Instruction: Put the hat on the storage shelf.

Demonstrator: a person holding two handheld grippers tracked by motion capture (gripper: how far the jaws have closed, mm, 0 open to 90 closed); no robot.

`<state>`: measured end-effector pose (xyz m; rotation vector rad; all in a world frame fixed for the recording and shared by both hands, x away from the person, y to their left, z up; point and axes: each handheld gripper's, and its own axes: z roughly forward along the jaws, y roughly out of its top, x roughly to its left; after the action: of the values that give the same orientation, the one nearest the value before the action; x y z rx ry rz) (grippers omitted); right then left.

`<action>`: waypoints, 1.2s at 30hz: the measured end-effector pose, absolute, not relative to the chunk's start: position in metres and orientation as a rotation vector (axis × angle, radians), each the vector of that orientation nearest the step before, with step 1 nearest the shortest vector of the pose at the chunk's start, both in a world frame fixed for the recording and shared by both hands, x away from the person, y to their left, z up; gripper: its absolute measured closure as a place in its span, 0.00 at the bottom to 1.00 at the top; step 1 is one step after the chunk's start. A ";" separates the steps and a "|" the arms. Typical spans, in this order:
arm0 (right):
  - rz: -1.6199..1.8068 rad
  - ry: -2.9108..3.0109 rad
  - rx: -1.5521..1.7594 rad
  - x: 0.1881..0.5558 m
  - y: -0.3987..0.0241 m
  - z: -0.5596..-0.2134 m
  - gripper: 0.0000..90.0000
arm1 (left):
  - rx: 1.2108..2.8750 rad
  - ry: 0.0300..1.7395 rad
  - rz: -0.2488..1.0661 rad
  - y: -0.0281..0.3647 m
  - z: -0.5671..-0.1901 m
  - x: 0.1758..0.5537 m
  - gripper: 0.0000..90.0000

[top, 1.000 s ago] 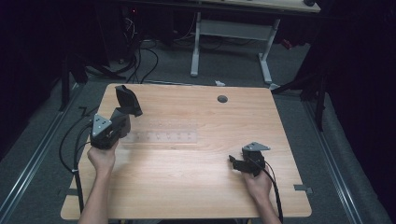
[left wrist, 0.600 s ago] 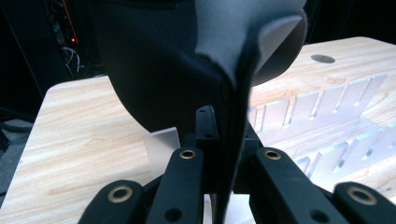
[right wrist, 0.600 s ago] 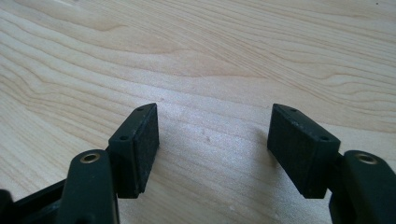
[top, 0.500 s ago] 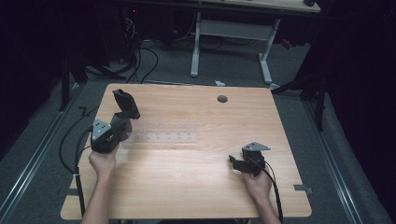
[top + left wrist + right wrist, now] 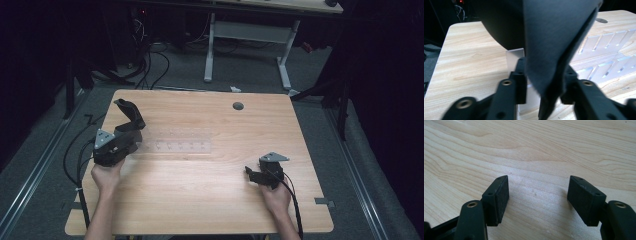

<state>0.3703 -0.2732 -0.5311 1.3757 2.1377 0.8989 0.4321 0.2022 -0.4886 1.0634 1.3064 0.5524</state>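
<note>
My left gripper [image 5: 131,134] lies at the table's left, pointing away from the person. A black folded sheet-like thing [image 5: 129,112] stands tilted between its jaws. In the left gripper view this black thing [image 5: 549,37] rises between the pads [image 5: 522,82], close to both sides. The left gripper [image 5: 544,82] has just been opening its jaws, which stand apart. A clear slotted rack [image 5: 182,146] lies flat just right of it, and the rack [image 5: 604,45] shows behind the black thing. My right gripper [image 5: 251,175] rests near the front right. That gripper [image 5: 537,197] is open over bare wood.
The wooden table [image 5: 200,200] has a round cable hole [image 5: 238,106] at the back. Cables [image 5: 75,160] trail off its left edge. A white desk frame [image 5: 245,50] stands on the floor beyond the table. Dark floor surrounds it.
The top of the black thing has tipped slightly left and lower with the left gripper. The right gripper has stayed where it was.
</note>
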 end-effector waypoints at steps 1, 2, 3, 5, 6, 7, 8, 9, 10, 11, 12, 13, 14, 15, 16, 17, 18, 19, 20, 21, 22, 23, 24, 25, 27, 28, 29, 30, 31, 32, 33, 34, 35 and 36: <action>0.899 2.138 1.376 0.370 -0.273 -0.531 0.38 | 1.067 1.318 0.548 0.203 -0.488 0.432 0.60; 0.899 2.138 1.376 0.370 -0.273 -0.531 0.38 | 1.066 1.325 0.547 0.204 -0.488 0.431 0.56; 0.899 2.138 1.376 0.370 -0.273 -0.531 0.38 | 1.070 1.331 0.546 0.205 -0.488 0.431 0.53; 0.899 2.138 1.374 0.370 -0.273 -0.531 0.38 | 1.073 1.343 0.542 0.206 -0.487 0.429 0.48; 0.899 2.137 1.377 0.370 -0.273 -0.531 0.38 | 1.079 1.343 0.541 0.207 -0.487 0.427 0.47; 0.899 2.138 1.377 0.370 -0.273 -0.531 0.38 | 1.078 1.346 0.534 0.208 -0.487 0.425 0.46; 0.899 2.138 1.376 0.370 -0.273 -0.531 0.38 | 1.077 1.351 0.529 0.209 -0.488 0.423 0.45; 0.899 2.137 1.377 0.370 -0.273 -0.531 0.38 | 1.081 1.356 0.525 0.211 -0.488 0.421 0.44; 0.898 2.138 1.374 0.370 -0.273 -0.531 0.38 | 1.077 1.359 0.524 0.212 -0.489 0.420 0.43; 0.899 2.138 1.376 0.370 -0.273 -0.531 0.38 | 1.075 1.364 0.519 0.213 -0.489 0.418 0.43; 0.899 2.138 1.376 0.370 -0.273 -0.531 0.38 | 1.073 1.368 0.513 0.214 -0.490 0.416 0.43; 0.899 2.138 1.376 0.370 -0.273 -0.531 0.38 | 1.077 1.370 0.515 0.215 -0.490 0.414 0.42; 0.899 2.138 1.377 0.370 -0.273 -0.531 0.38 | 1.074 1.372 0.510 0.216 -0.490 0.412 0.42; 0.899 2.138 1.374 0.370 -0.273 -0.531 0.38 | 1.074 1.372 0.510 0.216 -0.490 0.410 0.42; 0.899 2.138 1.374 0.370 -0.273 -0.531 0.38 | 1.076 1.372 0.507 0.217 -0.490 0.408 0.42; 0.898 2.138 1.374 0.370 -0.273 -0.531 0.38 | 1.077 1.371 0.504 0.217 -0.490 0.405 0.42; 0.898 2.138 1.374 0.370 -0.273 -0.531 0.38 | 1.075 1.371 0.502 0.217 -0.490 0.404 0.42; 0.898 2.138 1.374 0.370 -0.273 -0.531 0.38 | 1.076 1.370 0.498 0.217 -0.490 0.402 0.42; 0.899 2.138 1.376 0.370 -0.273 -0.531 0.38 | 1.075 1.369 0.494 0.217 -0.490 0.400 0.42; 0.898 2.138 1.374 0.370 -0.273 -0.531 0.38 | 1.077 1.368 0.491 0.217 -0.490 0.399 0.42; 0.899 2.138 1.377 0.370 -0.273 -0.531 0.38 | 1.076 1.370 0.487 0.216 -0.489 0.397 0.42; 0.899 2.138 1.376 0.370 -0.273 -0.531 0.38 | 1.077 1.368 0.485 0.216 -0.489 0.395 0.42; 0.898 2.138 1.373 0.370 -0.273 -0.531 0.38 | 1.075 1.369 0.480 0.215 -0.489 0.394 0.42; 0.899 2.137 1.376 0.370 -0.273 -0.531 0.38 | 1.080 1.366 0.474 0.214 -0.490 0.392 0.42; 0.899 2.138 1.376 0.370 -0.273 -0.531 0.38 | 1.086 1.367 0.460 0.212 -0.490 0.388 0.42; 0.899 2.137 1.377 0.370 -0.273 -0.531 0.38 | 1.091 1.366 0.456 0.210 -0.491 0.386 0.42; 0.899 2.138 1.374 0.370 -0.273 -0.531 0.38 | 1.093 1.368 0.451 0.209 -0.492 0.385 0.42; 0.899 2.138 1.374 0.370 -0.273 -0.531 0.38 | 1.100 1.369 0.447 0.208 -0.493 0.383 0.42; 0.899 2.138 1.374 0.370 -0.273 -0.531 0.38 | 1.104 1.373 0.439 0.207 -0.494 0.381 0.42; 0.899 2.138 1.376 0.370 -0.273 -0.531 0.38 | 1.104 1.377 0.434 0.207 -0.495 0.378 0.43; 0.899 2.138 1.373 0.370 -0.273 -0.531 0.38 | 1.104 1.378 0.427 0.206 -0.496 0.376 0.43; 0.899 2.138 1.374 0.370 -0.273 -0.531 0.38 | 1.103 1.380 0.416 0.206 -0.496 0.374 0.43; 0.899 2.138 1.374 0.370 -0.273 -0.531 0.38 | 1.106 1.382 0.412 0.205 -0.497 0.372 0.43; 0.899 2.138 1.374 0.370 -0.273 -0.531 0.38 | 1.107 1.383 0.410 0.204 -0.499 0.369 0.43</action>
<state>0.3704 -0.2733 -0.5312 1.3738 2.1381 0.8988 0.3689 0.2045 -0.4985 1.1075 1.3829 0.4098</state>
